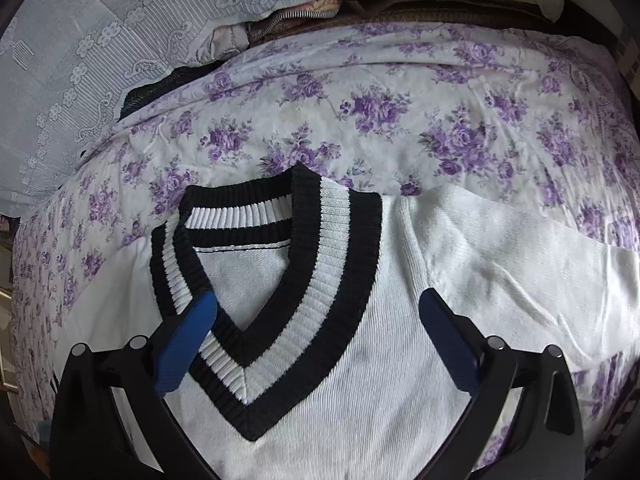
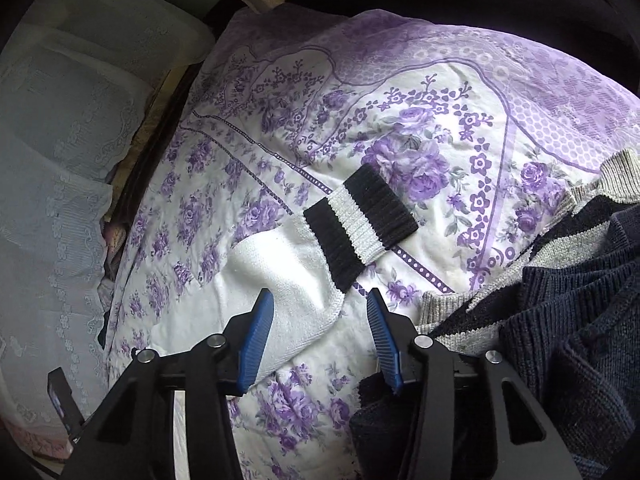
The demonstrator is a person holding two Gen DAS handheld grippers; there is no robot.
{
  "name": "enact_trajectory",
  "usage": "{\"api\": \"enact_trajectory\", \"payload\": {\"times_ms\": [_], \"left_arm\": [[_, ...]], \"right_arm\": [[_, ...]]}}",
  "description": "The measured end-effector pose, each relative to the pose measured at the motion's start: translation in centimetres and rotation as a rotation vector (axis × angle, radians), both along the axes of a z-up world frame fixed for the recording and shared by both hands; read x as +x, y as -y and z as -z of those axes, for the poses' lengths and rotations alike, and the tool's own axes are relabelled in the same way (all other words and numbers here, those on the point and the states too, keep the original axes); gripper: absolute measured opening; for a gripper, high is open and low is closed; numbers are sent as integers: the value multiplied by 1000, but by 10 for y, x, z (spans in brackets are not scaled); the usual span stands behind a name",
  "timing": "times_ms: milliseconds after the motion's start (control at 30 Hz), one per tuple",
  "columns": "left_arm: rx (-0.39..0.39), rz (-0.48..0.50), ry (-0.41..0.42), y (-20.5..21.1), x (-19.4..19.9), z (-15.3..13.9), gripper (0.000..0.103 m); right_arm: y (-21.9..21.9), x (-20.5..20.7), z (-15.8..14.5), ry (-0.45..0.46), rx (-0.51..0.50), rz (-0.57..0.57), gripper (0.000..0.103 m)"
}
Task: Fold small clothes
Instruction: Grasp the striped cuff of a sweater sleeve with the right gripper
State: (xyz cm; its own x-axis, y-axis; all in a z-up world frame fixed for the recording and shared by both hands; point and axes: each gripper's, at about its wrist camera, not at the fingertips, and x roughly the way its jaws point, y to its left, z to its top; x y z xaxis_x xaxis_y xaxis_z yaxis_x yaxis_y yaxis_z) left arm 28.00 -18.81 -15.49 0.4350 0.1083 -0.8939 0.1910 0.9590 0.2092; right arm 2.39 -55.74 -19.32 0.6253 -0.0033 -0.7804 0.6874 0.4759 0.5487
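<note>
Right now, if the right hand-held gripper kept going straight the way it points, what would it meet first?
Most likely the white sleeve of the sweater, just short of its black-and-white striped cuff; the right hand-held gripper stands open over it. Depth is hard to judge.

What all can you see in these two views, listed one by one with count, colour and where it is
sweater: one, white, black-and-white V collar, flat on the bedspread
sleeve cuff: one, black and white bands, on the bedspread ahead of the right claw
bedspread: one, white with purple flowers, under everything
knitwear pile: several pieces, navy and grey, right edge of the right view
lace cloth: pale, upper left of the left view
left claw: black, blue pads, open over the collar
right claw: black, blue pads, open astride the sleeve
</note>
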Motion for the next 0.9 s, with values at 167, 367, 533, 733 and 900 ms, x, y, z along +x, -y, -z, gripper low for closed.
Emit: {"api": "enact_trajectory", "payload": {"times_ms": [167, 367, 533, 733, 900], "left_arm": [[49, -11, -49, 0, 13, 44, 98], [-44, -32, -56, -15, 12, 62, 99], [-78, -28, -23, -14, 18, 44, 99], [-40, 54, 20, 19, 25, 36, 99], [9, 34, 32, 33, 26, 61, 99]], "right_arm": [[3, -2, -3, 1, 32, 24, 49], [15, -3, 2, 24, 109, 77, 49], [23, 11, 11, -20, 115, 95, 49], [33, 26, 25, -121, 132, 122, 59], [33, 30, 29, -109, 42, 168, 58]]}}
